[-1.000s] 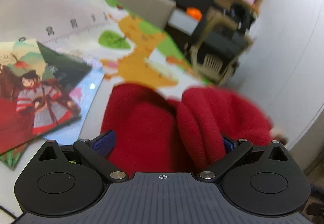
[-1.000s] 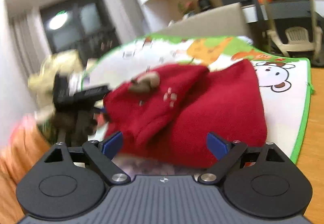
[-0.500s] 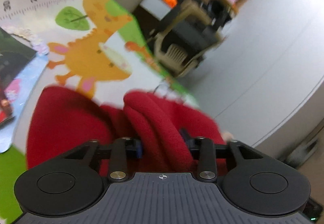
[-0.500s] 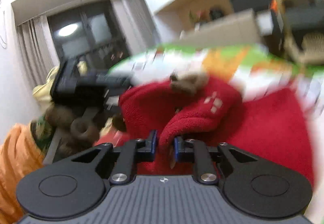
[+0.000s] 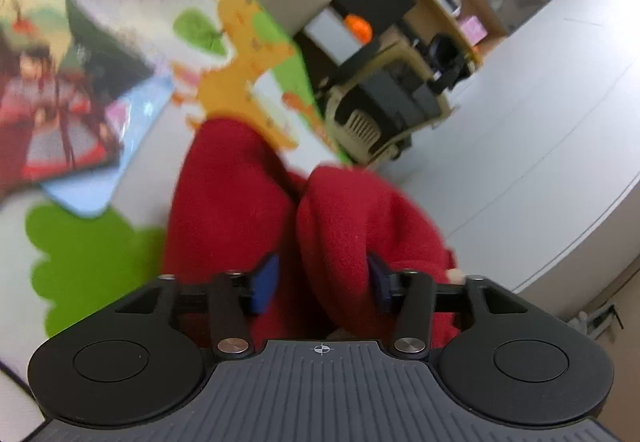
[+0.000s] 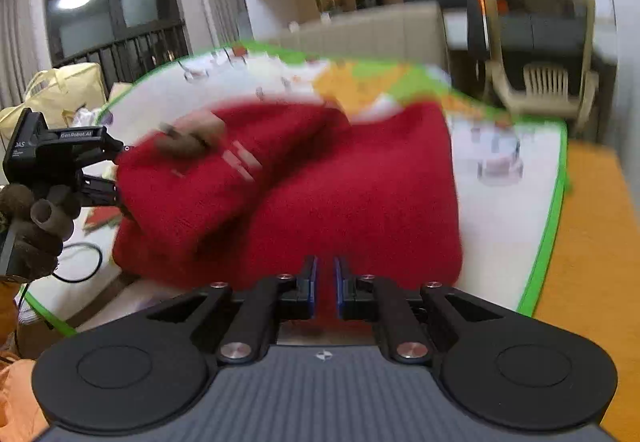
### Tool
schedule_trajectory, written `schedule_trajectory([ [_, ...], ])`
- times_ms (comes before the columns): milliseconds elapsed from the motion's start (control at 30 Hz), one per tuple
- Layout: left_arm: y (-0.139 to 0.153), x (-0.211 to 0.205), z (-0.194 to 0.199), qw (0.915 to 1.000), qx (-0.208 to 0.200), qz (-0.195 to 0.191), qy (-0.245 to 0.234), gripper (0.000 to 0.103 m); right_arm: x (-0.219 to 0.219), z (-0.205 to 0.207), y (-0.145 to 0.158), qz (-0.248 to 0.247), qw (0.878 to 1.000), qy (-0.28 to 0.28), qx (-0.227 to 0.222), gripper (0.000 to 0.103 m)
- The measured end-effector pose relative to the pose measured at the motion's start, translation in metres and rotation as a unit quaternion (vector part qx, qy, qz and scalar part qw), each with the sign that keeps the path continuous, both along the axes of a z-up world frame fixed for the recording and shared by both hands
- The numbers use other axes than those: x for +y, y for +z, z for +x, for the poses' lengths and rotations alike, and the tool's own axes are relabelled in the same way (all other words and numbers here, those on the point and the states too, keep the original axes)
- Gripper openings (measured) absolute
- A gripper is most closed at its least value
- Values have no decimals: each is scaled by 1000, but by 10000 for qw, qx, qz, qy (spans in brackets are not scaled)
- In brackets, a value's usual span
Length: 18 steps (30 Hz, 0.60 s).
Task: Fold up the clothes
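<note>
A red fleece garment (image 5: 240,202) lies bunched on a cartoon play mat (image 5: 80,262). My left gripper (image 5: 322,288) is shut on a thick fold of it, and the fleece fills the space between the blue pads. In the right wrist view the garment (image 6: 360,202) has a brown patch and white marks on its folded upper layer. The left gripper (image 6: 120,172), in a gloved hand (image 6: 36,218), grips its left edge there. My right gripper (image 6: 325,274) pinches the near hem, with only a thin red strip between its jaws.
A picture book (image 5: 52,114) on a blue sheet lies on the mat left of the garment. A beige plastic chair (image 6: 544,74) and a sofa (image 6: 380,30) stand beyond the mat. An orange surface (image 6: 592,242) borders the mat's right edge (image 6: 556,202). A black cable (image 6: 80,262) lies near the left edge.
Both grippers went from open to shut on the red fleece. The right one now pinches a thinner part at the near hem, and the garment has spread out flatter on the mat.
</note>
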<state>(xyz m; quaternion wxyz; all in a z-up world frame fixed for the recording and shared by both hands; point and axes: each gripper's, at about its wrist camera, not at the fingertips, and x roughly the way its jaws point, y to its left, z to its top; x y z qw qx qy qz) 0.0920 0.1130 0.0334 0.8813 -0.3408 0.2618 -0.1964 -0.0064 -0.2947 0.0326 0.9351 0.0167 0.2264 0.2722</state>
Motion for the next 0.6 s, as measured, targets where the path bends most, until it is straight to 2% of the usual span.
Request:
schedule_trajectory([
  [33, 7, 0, -1, 9999, -131, -37, -27, 67, 4, -2, 8, 21, 9998, 96, -158, 17],
  [67, 13, -1, -2, 9996, -255, -78, -69, 75, 10, 1, 13, 70, 9995, 197, -238, 32],
  [100, 19, -2, -2, 9992, -379, -118, -111, 80, 14, 4, 17, 159, 9990, 303, -288, 42],
  [133, 23, -4, -1, 9990, -408, -93, -143, 82, 19, 4, 16, 292, 9984, 407, -244, 56],
  [167, 26, -8, 0, 9991, -391, -37, -171, 83, 24, 3, 14, 426, 9976, 510, -199, 58],
  [267, 28, -21, 11, 9994, -226, 121, -243, 87, 25, 17, -4, 1083, 9919, 534, 405, 58],
  [367, 25, -33, 29, 9994, 7, 245, -263, 89, 23, 35, -24, 1815, 9749, 573, 1157, 58],
  [433, 23, -37, 38, 9994, 121, 209, -240, 89, 23, 42, -26, 2400, 9582, 934, 1249, 58],
  [500, 22, -33, 40, 9997, 86, -30, -247, 90, 25, 49, -26, 3076, 9338, 1352, 1232, 58],
  [600, 20, -26, 39, 9995, 61, -223, -216, 90, 37, 73, -30, 3750, 9026, 1508, 1483, 68],
])
